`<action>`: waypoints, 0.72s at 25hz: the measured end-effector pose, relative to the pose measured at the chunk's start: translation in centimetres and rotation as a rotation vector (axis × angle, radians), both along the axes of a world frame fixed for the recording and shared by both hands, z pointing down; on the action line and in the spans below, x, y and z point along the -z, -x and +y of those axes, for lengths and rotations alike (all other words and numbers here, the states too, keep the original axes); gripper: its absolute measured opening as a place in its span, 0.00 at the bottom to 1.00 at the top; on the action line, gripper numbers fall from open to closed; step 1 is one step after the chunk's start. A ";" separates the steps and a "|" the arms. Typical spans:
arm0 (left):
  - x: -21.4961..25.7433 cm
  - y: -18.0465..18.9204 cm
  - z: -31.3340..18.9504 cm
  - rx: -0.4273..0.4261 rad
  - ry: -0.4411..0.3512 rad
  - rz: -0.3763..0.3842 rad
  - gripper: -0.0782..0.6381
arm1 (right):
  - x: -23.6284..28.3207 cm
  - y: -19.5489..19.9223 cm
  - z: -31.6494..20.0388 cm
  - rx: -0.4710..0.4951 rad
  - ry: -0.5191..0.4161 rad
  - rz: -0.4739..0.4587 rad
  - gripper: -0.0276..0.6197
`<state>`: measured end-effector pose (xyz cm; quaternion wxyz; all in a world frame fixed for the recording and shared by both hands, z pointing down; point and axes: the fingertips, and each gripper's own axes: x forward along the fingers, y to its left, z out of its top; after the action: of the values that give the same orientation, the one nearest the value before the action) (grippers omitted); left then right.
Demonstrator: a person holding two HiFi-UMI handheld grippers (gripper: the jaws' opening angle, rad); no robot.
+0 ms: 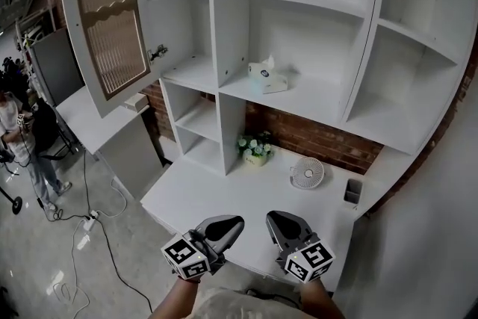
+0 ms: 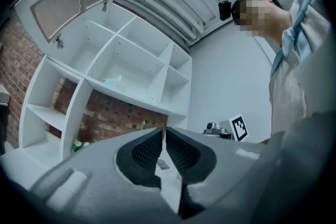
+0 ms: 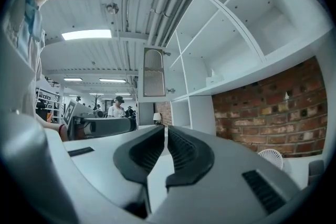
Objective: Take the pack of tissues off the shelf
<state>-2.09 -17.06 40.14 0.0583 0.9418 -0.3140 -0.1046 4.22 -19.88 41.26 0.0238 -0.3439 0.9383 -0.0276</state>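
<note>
We see the pack of tissues (image 1: 267, 76) lying on the middle shelf (image 1: 317, 99) of the white shelf unit, one tissue sticking up from its top. Below it on the worktop (image 1: 209, 194) stand small potted flowers (image 1: 255, 148), and a little white fan (image 1: 307, 172) sits below and to its right (a dark holder (image 1: 353, 190) stands further right still). Well below the pack, over the worktop's near edge, the left gripper (image 1: 233, 223) and the right gripper (image 1: 276, 220) sit side by side, each with its jaws closed together on nothing.
</note>
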 end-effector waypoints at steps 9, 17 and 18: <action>0.8 0.3 -4.4 -0.039 0.002 0.008 0.12 | 0.6 1.5 -3.1 0.002 0.008 0.008 0.07; 1.3 2.1 -7.7 -0.047 -0.004 0.009 0.13 | 1.9 3.2 -6.1 -0.029 -0.006 0.008 0.07; 1.3 2.4 -8.1 -0.047 -0.002 0.011 0.12 | 2.0 3.5 -6.5 -0.032 -0.009 0.012 0.07</action>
<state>-4.48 -25.12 38.85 0.0615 0.9484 -0.2914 -0.1088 0.77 -26.36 39.24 0.0202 -0.3590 0.9329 -0.0209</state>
